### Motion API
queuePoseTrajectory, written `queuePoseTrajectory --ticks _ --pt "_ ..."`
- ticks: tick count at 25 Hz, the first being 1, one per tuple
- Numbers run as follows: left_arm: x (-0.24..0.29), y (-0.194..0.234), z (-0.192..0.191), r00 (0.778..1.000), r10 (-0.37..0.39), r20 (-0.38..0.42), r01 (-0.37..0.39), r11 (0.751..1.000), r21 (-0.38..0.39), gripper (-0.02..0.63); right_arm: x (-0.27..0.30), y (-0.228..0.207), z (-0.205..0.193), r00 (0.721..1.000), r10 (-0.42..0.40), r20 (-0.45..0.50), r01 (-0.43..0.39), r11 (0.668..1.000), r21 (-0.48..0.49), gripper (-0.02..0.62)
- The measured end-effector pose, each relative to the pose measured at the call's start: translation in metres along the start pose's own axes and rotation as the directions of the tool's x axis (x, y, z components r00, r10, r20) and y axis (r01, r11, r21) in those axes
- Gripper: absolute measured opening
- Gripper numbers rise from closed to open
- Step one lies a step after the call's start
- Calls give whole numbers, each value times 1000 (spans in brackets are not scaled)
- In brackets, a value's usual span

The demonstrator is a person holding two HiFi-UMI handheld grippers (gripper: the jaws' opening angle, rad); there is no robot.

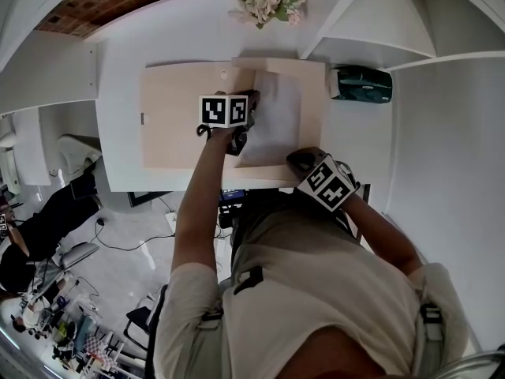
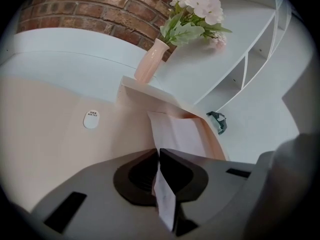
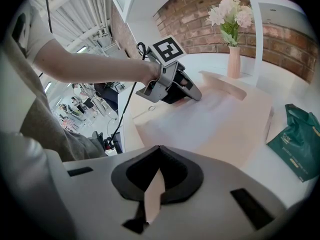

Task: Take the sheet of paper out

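White bench (image 1: 118,69) carries a beige folder (image 2: 60,134). Left tongs (image 2: 160,156) are pressed together on the near edge of the sheet of paper (image 2: 180,131), which runs straight ahead of them into the folder. Right tongs (image 3: 156,151) pinch the folder's near edge, probably to hold it down.

That was a lab's mock-up home corner: brick wall (image 2: 75,9), white shelves (image 1: 379,34), flower vase (image 2: 148,64), cables (image 1: 130,247) across the floor (image 1: 118,283)

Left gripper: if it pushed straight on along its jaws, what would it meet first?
Most likely the beige folder: the left gripper, shut on the sheet of paper, points down into the folder's open mouth. Depth is hard to judge.
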State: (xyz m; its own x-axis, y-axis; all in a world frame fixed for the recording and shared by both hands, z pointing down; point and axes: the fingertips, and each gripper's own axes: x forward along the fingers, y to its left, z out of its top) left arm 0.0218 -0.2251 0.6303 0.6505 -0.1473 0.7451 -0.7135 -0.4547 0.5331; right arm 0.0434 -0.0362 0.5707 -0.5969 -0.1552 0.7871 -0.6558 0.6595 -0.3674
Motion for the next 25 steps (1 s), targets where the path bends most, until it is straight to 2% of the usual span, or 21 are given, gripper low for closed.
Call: queuePoseTrajectory --ticks 7,16,25 --pt "0 2 0 1000 24 9 -24 1000 12 18 4 -1 -5 1000 -6 -6 6 1000 4 18" --pt "-2 6 0 999 38 -4 -38 999 -22 17 7 -2 -7 1000 -13 -6 13 1000 -5 18" --pt "-18 6 6 998 44 34 -42 998 -41 17 4 -4 -3 1000 -20 -14 20 999 -41 18"
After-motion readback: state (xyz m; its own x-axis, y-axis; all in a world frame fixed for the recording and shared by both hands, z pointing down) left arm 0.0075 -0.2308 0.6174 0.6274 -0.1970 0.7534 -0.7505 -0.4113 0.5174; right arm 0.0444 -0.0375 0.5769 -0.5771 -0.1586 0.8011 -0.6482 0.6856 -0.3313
